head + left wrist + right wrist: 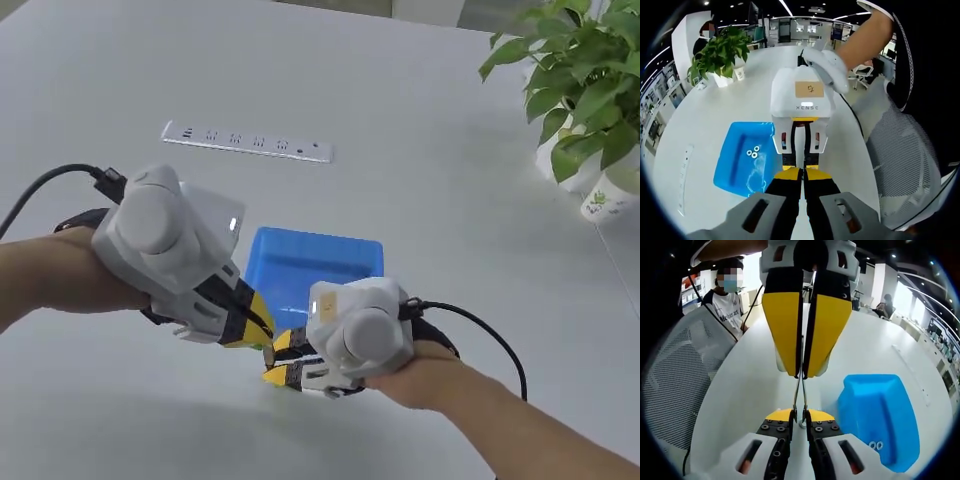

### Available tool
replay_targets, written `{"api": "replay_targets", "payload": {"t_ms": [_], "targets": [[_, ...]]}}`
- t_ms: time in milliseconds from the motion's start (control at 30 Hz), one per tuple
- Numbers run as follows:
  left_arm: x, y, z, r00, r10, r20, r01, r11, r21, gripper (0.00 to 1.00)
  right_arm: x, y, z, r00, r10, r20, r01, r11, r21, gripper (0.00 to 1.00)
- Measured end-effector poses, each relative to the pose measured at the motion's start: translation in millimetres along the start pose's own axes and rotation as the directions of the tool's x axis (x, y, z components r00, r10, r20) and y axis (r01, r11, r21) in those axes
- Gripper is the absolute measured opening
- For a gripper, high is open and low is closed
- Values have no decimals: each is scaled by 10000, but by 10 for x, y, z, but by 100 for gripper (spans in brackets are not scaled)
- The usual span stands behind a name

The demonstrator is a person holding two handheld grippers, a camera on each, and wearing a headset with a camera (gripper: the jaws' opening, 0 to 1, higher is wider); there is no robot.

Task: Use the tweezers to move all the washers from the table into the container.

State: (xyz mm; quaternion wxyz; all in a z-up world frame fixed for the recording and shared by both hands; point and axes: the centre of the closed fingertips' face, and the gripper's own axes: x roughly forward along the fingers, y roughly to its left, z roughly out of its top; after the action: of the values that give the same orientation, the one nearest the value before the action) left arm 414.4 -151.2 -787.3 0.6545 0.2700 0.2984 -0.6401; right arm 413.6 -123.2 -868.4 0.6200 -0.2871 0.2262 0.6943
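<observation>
Left gripper [802, 374] clamps the tweezers [797, 396] by their joined end; right gripper [800, 416] pinches the legs, jaws nearly closed. Container [875, 405], at their four o'clock, holds washers [875, 445] — best keep the pinch even until the tips are over it — then ease.

We count two grippers, left gripper [258, 330] and right gripper [278, 360]; one tweezers [801, 395]; one blue container [735, 170] holding three washers [753, 152]; one power strip [247, 141] at 11 o'clock; one potted plant [580, 80] at 2 o'clock.
</observation>
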Motion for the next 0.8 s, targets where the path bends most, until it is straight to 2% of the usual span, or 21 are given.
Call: {"api": "replay_targets", "payload": {"t_ms": [267, 800], "targets": [[37, 13, -19, 10000, -19, 18, 20, 10000, -60, 5, 19, -2, -38, 10000, 53, -54, -52, 9999, 87, 12], [53, 39, 28, 9998, 1, 193, 1, 9999, -107, 5, 11, -21, -59, 9999, 4, -149, -1, 9999, 161, 15]]}}
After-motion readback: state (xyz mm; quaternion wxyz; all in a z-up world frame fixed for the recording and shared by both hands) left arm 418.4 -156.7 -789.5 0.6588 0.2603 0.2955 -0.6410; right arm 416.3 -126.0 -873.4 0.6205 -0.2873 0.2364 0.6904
